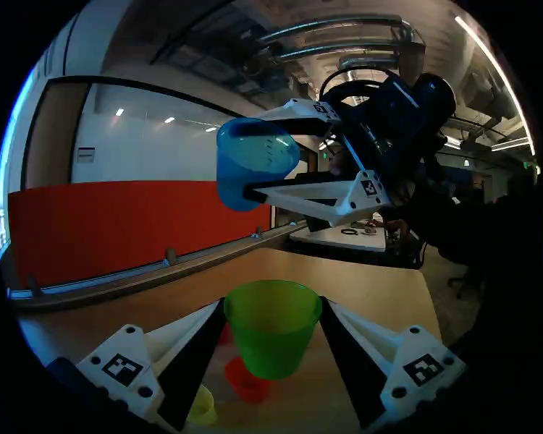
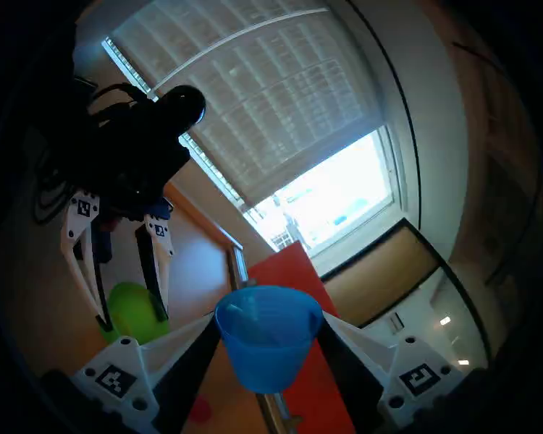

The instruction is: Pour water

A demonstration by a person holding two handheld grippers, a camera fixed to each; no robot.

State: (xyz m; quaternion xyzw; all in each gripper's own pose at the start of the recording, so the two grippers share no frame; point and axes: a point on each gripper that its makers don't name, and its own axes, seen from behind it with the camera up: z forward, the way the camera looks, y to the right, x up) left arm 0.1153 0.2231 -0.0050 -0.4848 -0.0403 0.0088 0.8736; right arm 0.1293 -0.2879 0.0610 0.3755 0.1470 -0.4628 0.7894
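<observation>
**A:** Left side status?
**B:** Left gripper (image 1: 273, 309) is clamped on the green cup (image 1: 273, 333), one finger on each flank. The cup is upright, mouth up.
**A:** Anything close to it?
**B:** Just past the green cup and lower, on the desk (image 1: 376, 289), there's an orange cup (image 1: 246, 380). A yellow cup (image 1: 201, 406) sits left of that one.
**A:** Right side?
**B:** Right gripper (image 1: 261, 155) is closed on the blue cup (image 1: 253, 173), both fingers pressing on it. It's above the green cup, farther off and well apart from it. The gripper is rolled, with one finger over the cup and one under. In the right gripper view the green cup sits lower left of the blue one, farther away.
**A:** Water?
**B:** Can't tell the level in either cup.
**A:** Behind all that?
**B:** Beyond the green cup is the desk's far edge, then a red wall panel (image 1: 127, 224). The right gripper view has a window (image 2: 337, 195) with a blind (image 2: 271, 94) above it.
</observation>
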